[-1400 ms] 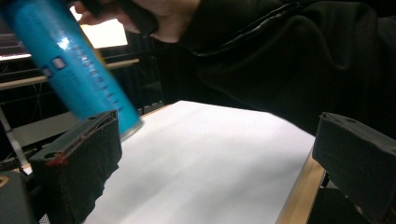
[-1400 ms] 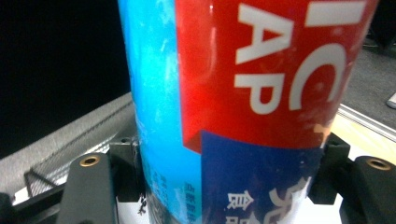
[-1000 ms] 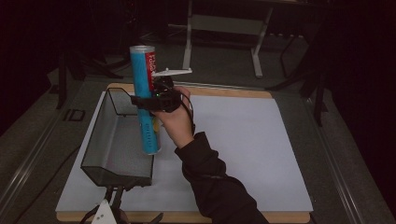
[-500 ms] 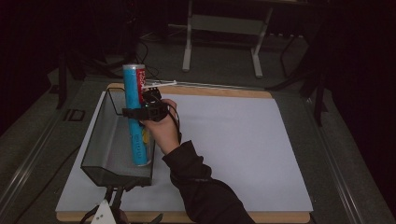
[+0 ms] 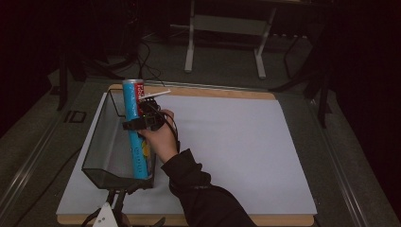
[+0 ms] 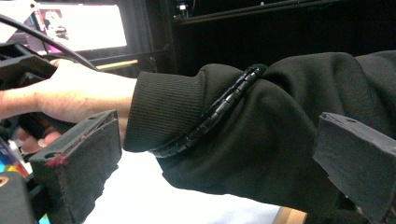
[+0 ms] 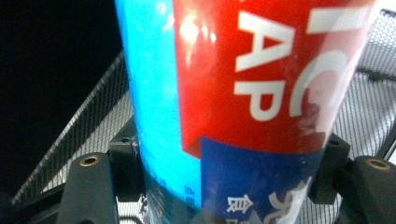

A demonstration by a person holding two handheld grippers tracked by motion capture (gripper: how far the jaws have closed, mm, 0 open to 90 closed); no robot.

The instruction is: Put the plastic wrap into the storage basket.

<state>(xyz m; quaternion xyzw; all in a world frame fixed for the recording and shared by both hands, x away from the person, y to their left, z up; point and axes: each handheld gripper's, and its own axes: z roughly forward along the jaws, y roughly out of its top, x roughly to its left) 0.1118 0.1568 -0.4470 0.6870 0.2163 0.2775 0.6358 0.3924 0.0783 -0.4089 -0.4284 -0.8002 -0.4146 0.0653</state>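
A tall blue tube [image 5: 134,132] with a red label near its top is held upright in the right gripper [image 5: 137,124], whose black jaws are clamped on either side of it about midway up its length. In the high view the tube's lower end is seen inside a dark wire-mesh basket [image 5: 101,142] at the left of a white sheet [image 5: 236,151] laid over a wooden table [image 5: 227,92], close to the basket's right-hand wall; whether the base touches the basket floor cannot be told. The hand [image 5: 158,137] working that gripper is seen just right of the tube, with a black sleeve [image 5: 198,189] running down to the bottom edge of the picture. In the right gripper view the tube [image 7: 243,93] is pressed between the two jaws, its white lettering on red and a darker blue band below, with the basket's mesh [image 7: 93,135] behind it. The left gripper [image 5: 106,218] is glimpsed at the bottom edge of the high view, below the basket's near end. In the left gripper view its two foam-padded jaws are held wide apart with nothing gripped between them; beyond them the sleeve [image 6: 261,135], a coiled black cable [image 6: 219,109] lying over it, and the hand [image 6: 79,93] are seen against a dark background.
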